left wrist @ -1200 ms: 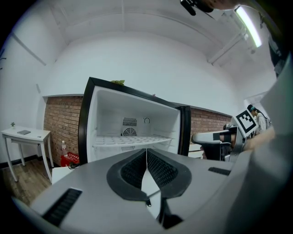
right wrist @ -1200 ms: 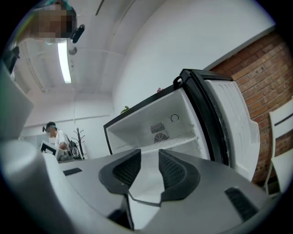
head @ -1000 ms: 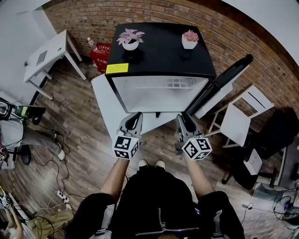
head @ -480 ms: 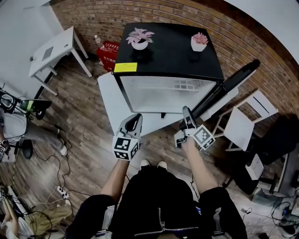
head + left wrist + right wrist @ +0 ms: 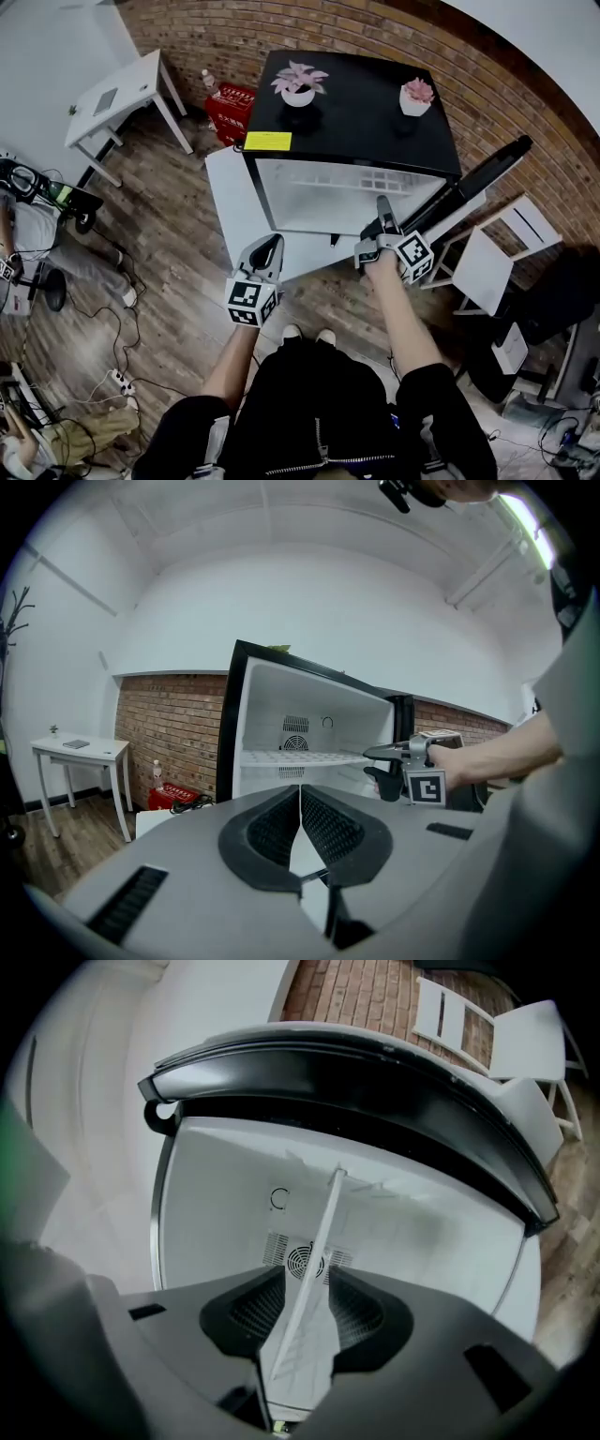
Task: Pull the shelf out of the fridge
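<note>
The black-topped fridge (image 5: 356, 103) stands open, its white shelf (image 5: 361, 178) lying across the inside. My right gripper (image 5: 383, 206) reaches to the front of the opening, rolled on its side. In the right gripper view the shelf (image 5: 323, 1222) shows as a thin white edge running between the jaws of that gripper (image 5: 306, 1271), which stand open around it with a gap on both sides. My left gripper (image 5: 271, 242) hangs lower, in front of the fridge's left side, shut and empty (image 5: 300, 789). From there the shelf (image 5: 291, 757) and the right gripper (image 5: 373, 754) at its front edge are visible.
The fridge door (image 5: 478, 178) swings out to the right. Two potted plants (image 5: 298, 82) (image 5: 416, 94) sit on top. A white panel (image 5: 225, 197) lies left of the fridge, with a red crate (image 5: 230, 108) and white table (image 5: 122, 94) behind. A white chair (image 5: 487, 253) stands right.
My right gripper has moved forward to the fridge opening, rolled onto its side and taken the shelf's edge between its jaws. The left gripper has stayed where it was, shut.
</note>
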### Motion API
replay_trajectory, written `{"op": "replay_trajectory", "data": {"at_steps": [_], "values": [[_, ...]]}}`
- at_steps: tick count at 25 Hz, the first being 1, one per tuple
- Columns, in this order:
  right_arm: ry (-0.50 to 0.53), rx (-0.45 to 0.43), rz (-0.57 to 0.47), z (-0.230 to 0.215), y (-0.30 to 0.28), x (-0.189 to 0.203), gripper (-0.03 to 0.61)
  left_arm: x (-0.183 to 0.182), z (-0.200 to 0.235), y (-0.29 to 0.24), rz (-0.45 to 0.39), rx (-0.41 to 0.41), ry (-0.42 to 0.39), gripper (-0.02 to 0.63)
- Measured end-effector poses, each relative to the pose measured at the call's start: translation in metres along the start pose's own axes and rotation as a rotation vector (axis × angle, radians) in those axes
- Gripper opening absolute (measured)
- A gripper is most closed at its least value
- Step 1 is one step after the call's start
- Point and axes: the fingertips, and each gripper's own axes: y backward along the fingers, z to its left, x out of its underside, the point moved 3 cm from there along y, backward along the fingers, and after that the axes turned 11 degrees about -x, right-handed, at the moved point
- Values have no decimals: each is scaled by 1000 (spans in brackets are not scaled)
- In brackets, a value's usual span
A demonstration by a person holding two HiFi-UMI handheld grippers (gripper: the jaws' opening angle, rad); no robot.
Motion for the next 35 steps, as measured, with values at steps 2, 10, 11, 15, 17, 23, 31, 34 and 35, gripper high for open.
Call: {"op": "replay_trajectory", "data": {"at_steps": [2, 10, 11, 15, 17, 23, 31, 34, 35], "values": [[-30, 10, -36, -5, -8, -5, 135, 0, 3, -1, -1, -6, 2, 23], [-106, 57, -123, -24, -35, -14, 136, 2, 14, -1, 8, -32, 11, 23], [-114, 59, -131, -25, -38, -14, 133, 2, 15, -2, 9, -35, 12, 23], [-132, 66, -155, -30, -45, -13, 115, 2, 19, -2, 13, -45, 16, 23], [-142, 65, -165, -33, -47, -14, 112, 3, 20, -2, 11, -48, 18, 23], [-189, 9, -168, -30, -55, -16, 20, 5, 21, -3, 22, -52, 21, 23], [-202, 26, -143, -29, -52, -16, 29, 3, 14, -4, 9, -39, 34, 23], [-208, 25, -139, -30, -51, -16, 29, 3, 12, -3, 11, -37, 32, 23], [-210, 24, -137, -29, -51, -16, 29, 4, 12, -3, 13, -38, 33, 23]]}}
